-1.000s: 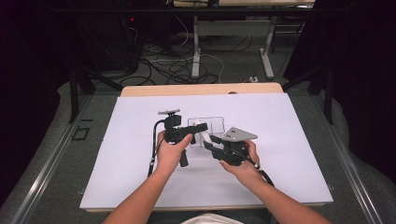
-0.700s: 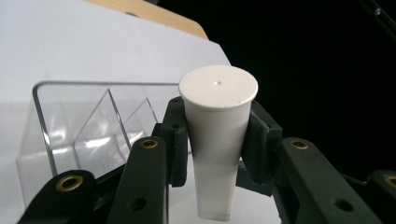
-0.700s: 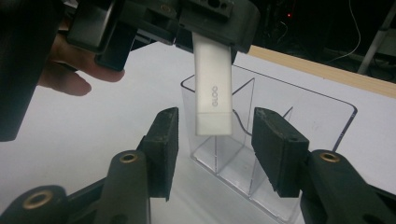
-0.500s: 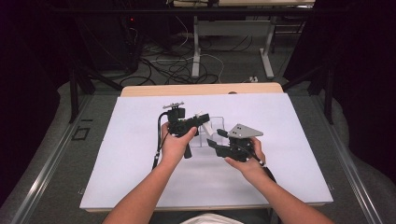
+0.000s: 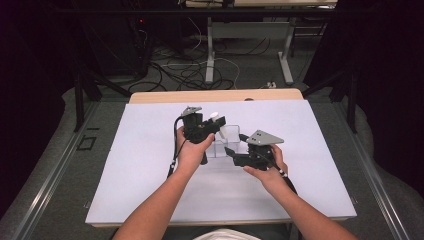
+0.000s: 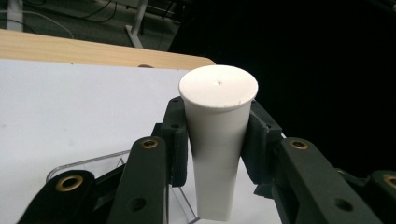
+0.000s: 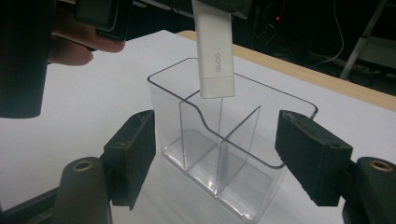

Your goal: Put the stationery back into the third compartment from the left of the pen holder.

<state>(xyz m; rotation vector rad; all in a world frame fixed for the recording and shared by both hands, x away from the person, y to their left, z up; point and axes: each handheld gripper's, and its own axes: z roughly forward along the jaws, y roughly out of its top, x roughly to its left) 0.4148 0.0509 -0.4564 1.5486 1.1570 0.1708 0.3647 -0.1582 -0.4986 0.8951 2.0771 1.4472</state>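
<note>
Over the organizer [image 7: 224, 140], the left gripper [image 6: 218, 140] pinches the tube [image 6: 217, 140]. The right gripper [image 7: 215, 158], jaws just spreading, flanks the organizer untouched. Next: lower the tube straight into a compartment.

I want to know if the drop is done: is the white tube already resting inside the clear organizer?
No: the white tube hangs above the clear organizer, clamped in the left gripper.

Even overhead light falls bright on the white rectangular table mat [image 5: 150, 165] while the surrounding room sinks into near-black, and the close black jaws blur softly in both gripper views.
</note>
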